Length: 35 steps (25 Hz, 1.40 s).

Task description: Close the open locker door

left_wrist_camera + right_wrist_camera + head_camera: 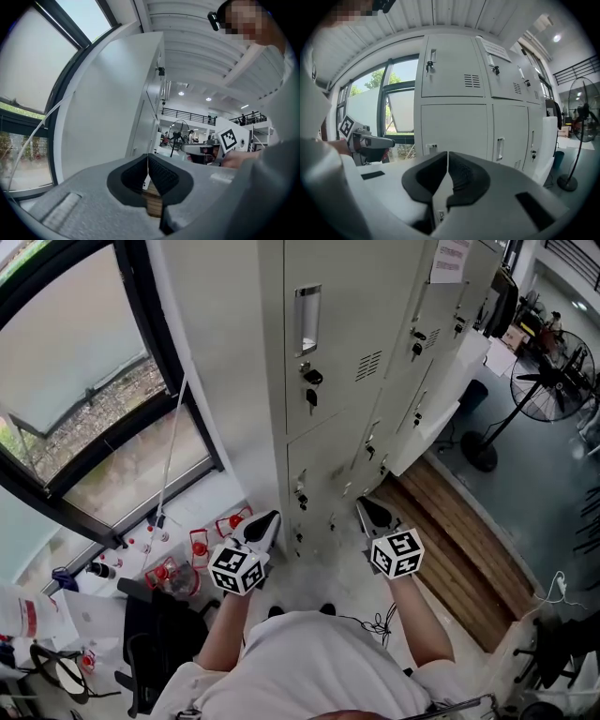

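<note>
**Locker door (439, 413) stands open; the reach has not begun**

The door swings out from the front of the locker bank (328, 381) toward its right end, well apart from both tools, its free edge over the wooden floor strip (469, 540). In the right gripper view it seems to belong to the lower row. The person faces the bank's left-hand columns. The left gripper (267, 523) and the right gripper (370, 514) are held low near the foot of the bank, each with its jaws pressed together on nothing. I judge this the approach step. The next move calls for a shift to the right. The right gripper, the nearer one, would go to the door's outer face near the free edge. Closed jaws suit a flat push until it sits flush.
</note>
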Motion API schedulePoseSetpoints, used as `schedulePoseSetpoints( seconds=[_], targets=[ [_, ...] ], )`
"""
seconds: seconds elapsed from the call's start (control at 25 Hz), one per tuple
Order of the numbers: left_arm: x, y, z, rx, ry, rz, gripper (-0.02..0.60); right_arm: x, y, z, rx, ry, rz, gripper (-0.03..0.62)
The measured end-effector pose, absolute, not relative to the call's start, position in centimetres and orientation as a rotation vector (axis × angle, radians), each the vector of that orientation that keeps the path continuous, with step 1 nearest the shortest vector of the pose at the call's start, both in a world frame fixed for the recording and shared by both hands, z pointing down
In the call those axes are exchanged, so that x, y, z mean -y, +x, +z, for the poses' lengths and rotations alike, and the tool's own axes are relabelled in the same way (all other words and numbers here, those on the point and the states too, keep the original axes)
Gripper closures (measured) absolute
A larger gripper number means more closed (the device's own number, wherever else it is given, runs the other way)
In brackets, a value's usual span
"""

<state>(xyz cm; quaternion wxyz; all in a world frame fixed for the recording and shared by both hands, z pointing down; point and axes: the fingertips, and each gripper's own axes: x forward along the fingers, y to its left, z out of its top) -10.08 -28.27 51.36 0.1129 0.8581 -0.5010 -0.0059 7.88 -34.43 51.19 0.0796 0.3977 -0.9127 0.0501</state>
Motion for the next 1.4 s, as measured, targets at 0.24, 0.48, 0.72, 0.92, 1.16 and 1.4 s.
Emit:
schedulePoseSetpoints(
  seconds=[0.24, 0.48, 0.72, 0.92, 1.16, 1.4],
  targets=[
    [28.2, -9.3, 50.7, 1.459, 2.542, -0.021, 0.566, 33.7, 10.1, 50.6, 2.732, 1.267, 0.17, 0.588],
    [28.1, -9.1, 50.6, 1.452, 2.55, -0.018, 0.566, 33.1, 10.3, 50.3, 2.756, 1.275, 0.143, 0.591],
    [28.2, -9.1, 50.5, 1.448, 2.554, -0.011, 0.566, 33.0, 10.0, 50.3, 2.763, 1.273, 0.163, 0.591],
    [28.4, -9.3, 50.5, 1.444, 2.553, -0.012, 0.566, 33.2, 10.0, 50.3, 2.761, 1.276, 0.171, 0.591],
    [28.4, -9.3, 50.7, 1.437, 2.553, -0.005, 0.566, 33.0, 9.5, 50.5, 2.767, 1.254, 0.172, 0.589],
    [28.3, -9.1, 50.9, 1.426, 2.546, -0.013, 0.566, 32.8, 9.3, 50.7, 2.766, 1.249, 0.172, 0.589]
  ],
)
